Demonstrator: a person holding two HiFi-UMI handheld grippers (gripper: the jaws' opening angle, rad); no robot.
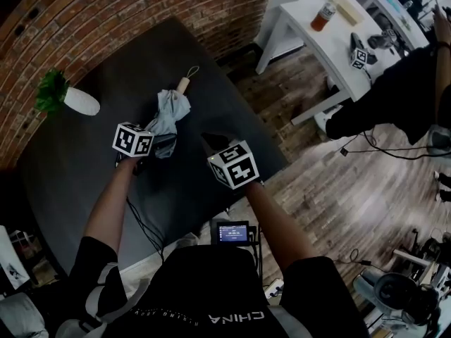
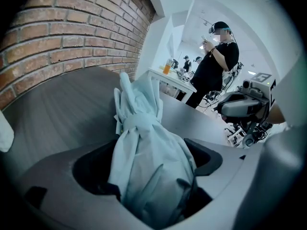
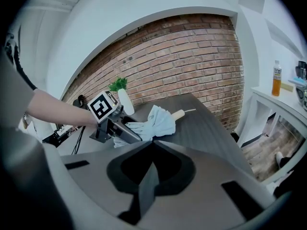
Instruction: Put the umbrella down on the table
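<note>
A folded light-blue umbrella (image 1: 169, 115) lies on the dark table (image 1: 77, 167), its wooden handle (image 1: 184, 84) pointing to the far edge. My left gripper (image 1: 156, 146) is at the umbrella's near end. In the left gripper view the bundled fabric (image 2: 148, 147) sits between the spread jaws of that gripper (image 2: 146, 169), with dark gaps on both sides. My right gripper (image 1: 213, 142) hovers to the right, apart from the umbrella. In the right gripper view the right gripper (image 3: 152, 163) has its fingers meeting, with nothing in them, and the umbrella (image 3: 158, 121) lies beyond.
A white vase with a green plant (image 1: 74, 101) stands at the table's far left, near the brick wall (image 1: 141, 13). A white table (image 1: 331, 44) with a bottle (image 1: 324, 16) stands at the right, with a person in black (image 1: 394, 94) beside it. Cables run across the wooden floor.
</note>
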